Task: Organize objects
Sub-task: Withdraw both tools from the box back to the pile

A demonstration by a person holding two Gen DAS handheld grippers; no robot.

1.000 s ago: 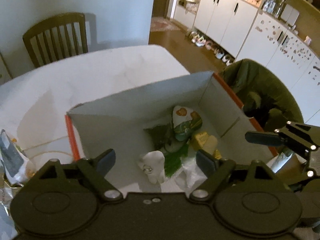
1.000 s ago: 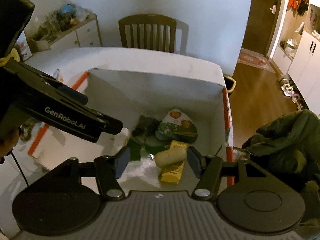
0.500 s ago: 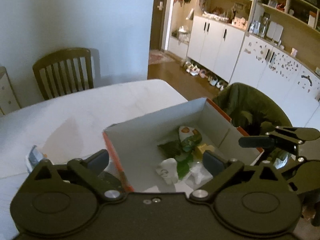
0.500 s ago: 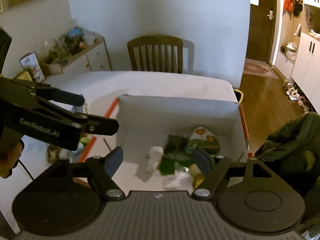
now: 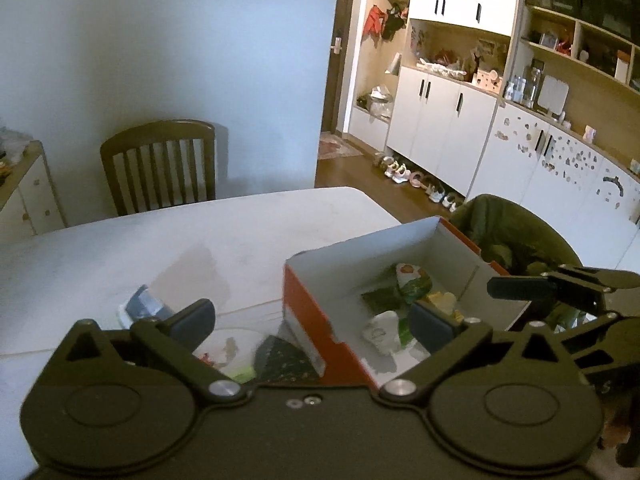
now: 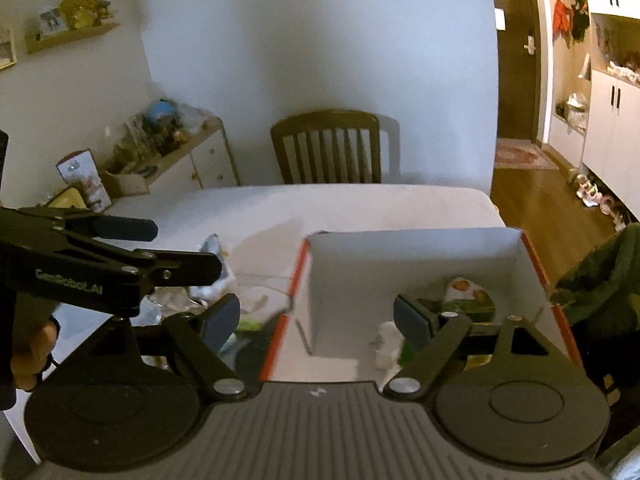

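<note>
Left gripper: we find the left gripper [image 5: 312, 326] spread wide with nothing between its pads; its jaws have just been opening. It hangs above the table, astride the near left corner of the box.
Right gripper: the right gripper [image 6: 316, 318] is likewise released and holds nothing; its jaws have just been opening. It hangs over the near left wall of the box.
Box: we note a cardboard box [image 5: 304, 312], orange outside and white inside, standing open on the white table [image 5: 160, 248], near the table's right edge.
Box contents: inside we see a patterned packet [image 5: 412, 280] with green and orange print, a dark green packet [image 5: 378, 300] just beside it, a white wrapper [image 5: 380, 334] nearer the camera, and a yellow item [image 5: 442, 302]. They lie bunched together on the box floor.
Loose items: outside the box, to its left on the table, we see a dark packet [image 5: 280, 362] touching the box wall, a blue-and-white pouch [image 5: 144, 310], and clear wrappers we cannot identify.
Surroundings: a wooden chair [image 5: 158, 164] stands at the far side of the table; a dark green garment [image 5: 516, 232] lies just beyond the box to the right.
Person: a hand [image 6: 28, 356] grips the left tool's handle at the edge of the right wrist view.
</note>
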